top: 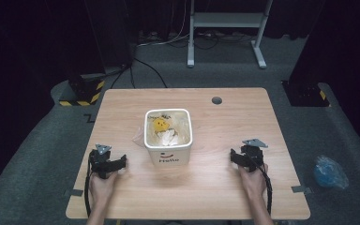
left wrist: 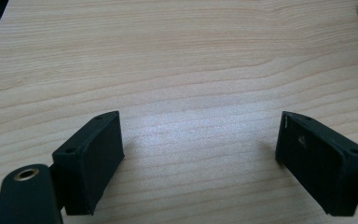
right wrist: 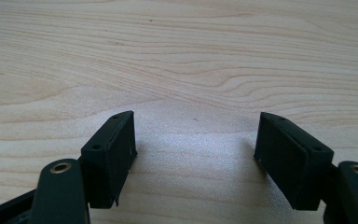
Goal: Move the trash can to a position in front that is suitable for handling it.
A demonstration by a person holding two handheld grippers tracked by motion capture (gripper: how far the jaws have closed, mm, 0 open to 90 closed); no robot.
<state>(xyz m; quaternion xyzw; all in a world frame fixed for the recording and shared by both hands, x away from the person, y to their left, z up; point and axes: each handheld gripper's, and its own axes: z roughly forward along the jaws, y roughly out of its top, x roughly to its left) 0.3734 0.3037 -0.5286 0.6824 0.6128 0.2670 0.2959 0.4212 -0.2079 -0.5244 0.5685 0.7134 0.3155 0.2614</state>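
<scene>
1. We see the left hand-held gripper (top: 107, 162) sitting on the counter (top: 215, 187), near the left edge. A hand (top: 102, 185) holds it from the near side.
2. In the left gripper view, its two black jaws are spread wide apart. We see bare wood between them and nothing pinched.
3. The right hand-held gripper (top: 248, 157) sits on the counter at the right side. A hand (top: 254, 180) holds it from the near side too.
4. In the right gripper view, its jaws are also spread apart, with bare wood between them.
5. A black cable (top: 267, 187) runs back from the right hand-held gripper along the arm.
6. Between the two hand-held grippers stands a white tub (top: 168, 137). It is in the middle of the counter, apart from both of them.
7. The tub has a smile and the word "Hello" on its near side.
8. Inside the tub we see something yellow (top: 161, 124) and something white (top: 169, 137). We cannot tell what they are.
9. A bit of clear plastic (top: 138, 137) sticks out beside the tub on its left.
10. Far on the counter is a small round hole (top: 216, 100).
11. On the floor to the right lies a blue bag (top: 329, 172).
</scene>
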